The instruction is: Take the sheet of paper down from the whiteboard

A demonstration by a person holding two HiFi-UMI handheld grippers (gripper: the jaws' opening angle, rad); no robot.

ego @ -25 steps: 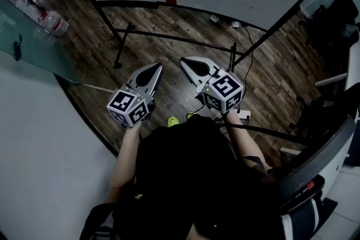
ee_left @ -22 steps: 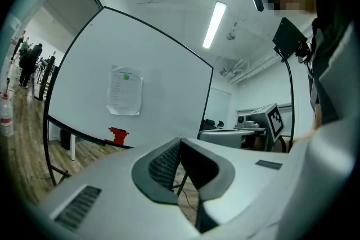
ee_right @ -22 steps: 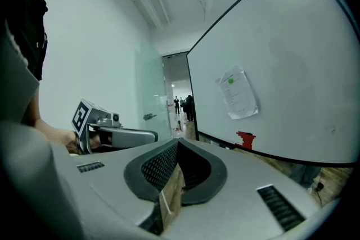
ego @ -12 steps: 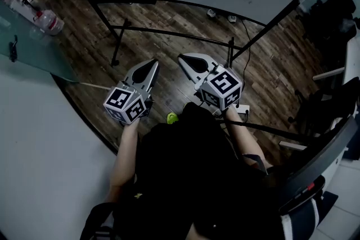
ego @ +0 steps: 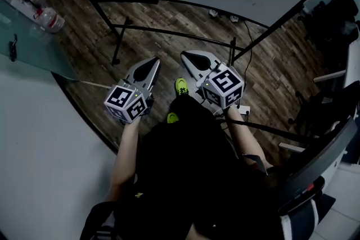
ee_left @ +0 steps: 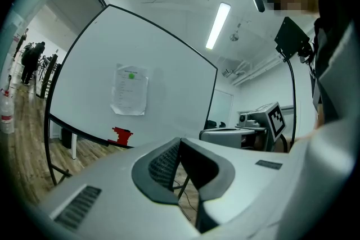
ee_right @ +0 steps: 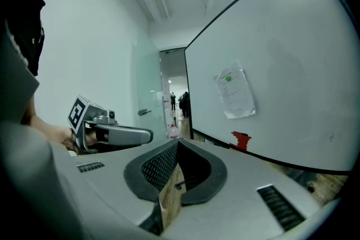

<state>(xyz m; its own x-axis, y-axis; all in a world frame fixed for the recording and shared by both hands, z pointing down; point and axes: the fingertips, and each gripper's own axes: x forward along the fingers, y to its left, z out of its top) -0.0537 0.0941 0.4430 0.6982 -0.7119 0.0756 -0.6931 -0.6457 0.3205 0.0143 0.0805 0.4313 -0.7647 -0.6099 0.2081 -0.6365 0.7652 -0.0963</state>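
The left gripper (ee_left: 179, 142) has its jaws pressed together with nothing between them, and the right gripper (ee_right: 176, 144) is likewise closed and empty. Only in the head view do the two appear side by side, held out level over the wooden floor (ego: 169, 22), with a bright green shoe (ego: 181, 86) between them. The right gripper view catches the left gripper at its own left. Well ahead of both stands the whiteboard (ee_left: 169, 70), and the sheet of paper (ee_left: 129, 90) hangs on it, apart from either gripper. The head view shows just the sheet's lower part at the frame's top edge, while both gripper views show it whole, with a green dot near its top and faint lines of print too small to read. A red object (ee_left: 121, 135) sits on the board's lower rail below the sheet. The head view alone shows a plastic bottle (ego: 52, 21) on the floor to the left. The left gripper view alone shows a ceiling light (ee_left: 217, 25).
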